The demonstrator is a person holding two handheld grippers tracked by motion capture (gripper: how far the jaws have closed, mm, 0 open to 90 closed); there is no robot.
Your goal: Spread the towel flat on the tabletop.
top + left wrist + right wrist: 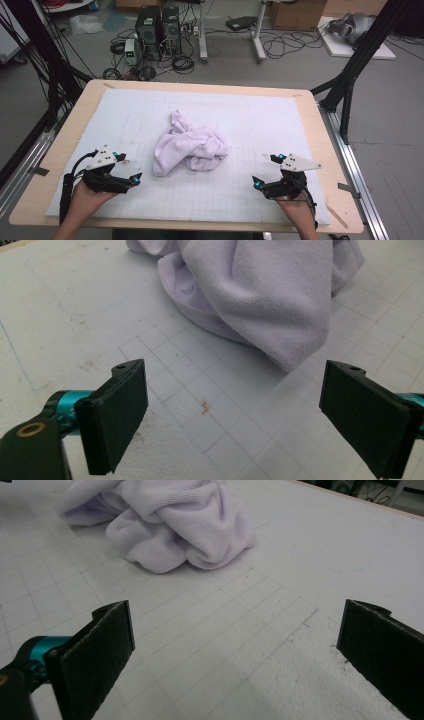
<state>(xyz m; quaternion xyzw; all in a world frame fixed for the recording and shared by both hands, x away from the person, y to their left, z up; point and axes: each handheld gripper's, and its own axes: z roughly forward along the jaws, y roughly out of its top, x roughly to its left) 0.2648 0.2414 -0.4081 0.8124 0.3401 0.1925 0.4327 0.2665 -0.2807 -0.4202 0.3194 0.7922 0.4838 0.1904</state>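
Your soft, fuzzy lilac towel [190, 145] lies crumpled in a rumpled heap mid-table on the white gridded mat [250, 120], between your grippers. Your left gripper [131, 169] and right gripper [264, 171] both hold their flat black jaws wide, gripping nothing.

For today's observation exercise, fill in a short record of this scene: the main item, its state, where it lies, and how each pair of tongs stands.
item: lilac towel
state: crumpled in a heap, not folded
place: middle of the white gridded mat on the wooden table
left tongs: open, empty, near the towel's left edge, not touching it
right tongs: open, empty, apart from the towel on its right
hands: one behind each pair of tongs, at the table's near edge
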